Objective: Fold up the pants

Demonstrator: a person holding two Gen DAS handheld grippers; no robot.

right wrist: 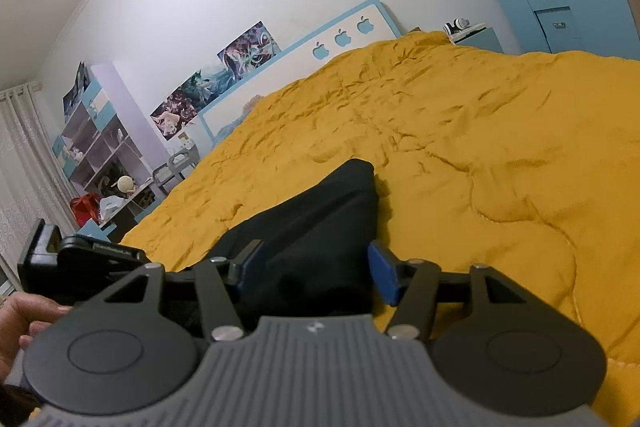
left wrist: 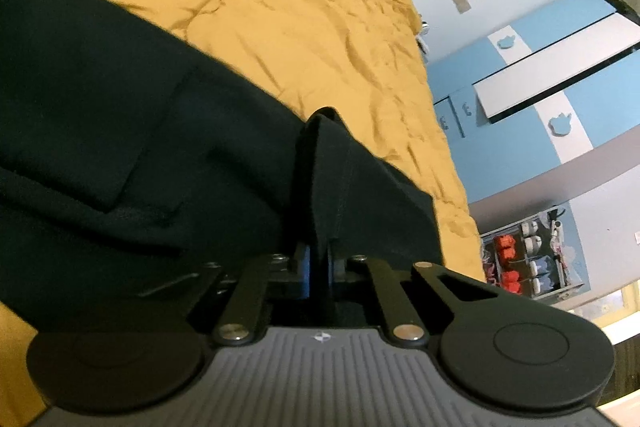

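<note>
A: Where are the pants point(left wrist: 120, 131) now, and what has your left claw point(left wrist: 318, 263) got?

B: They lie dark across the yellow bedspread point(left wrist: 280, 7), near the bed's edge; my left claw is pinched tight on a fold of their fabric, which stands up in a ridge right ahead of the pads.

A: And the right claw point(right wrist: 316, 275)?

B: Its jaws stand fairly wide, one blue pad on each side of a bunched end of the pants point(right wrist: 320, 227); from here the pads do not seem to press on the cloth, so I would not call that a grip yet.

A: So what makes this step go well?

B: As I judge it, I should close the right claw on all the layers at that end, not just the top one; then lift both ends together and level, keeping the cloth taut between my hands, so the fold comes down straight.

A: Any risk?

B: A shallow bite could slip, I think; and the soft, wrinkled bedspread point(right wrist: 480, 147) might get caught in the pads along with the pants.
</note>
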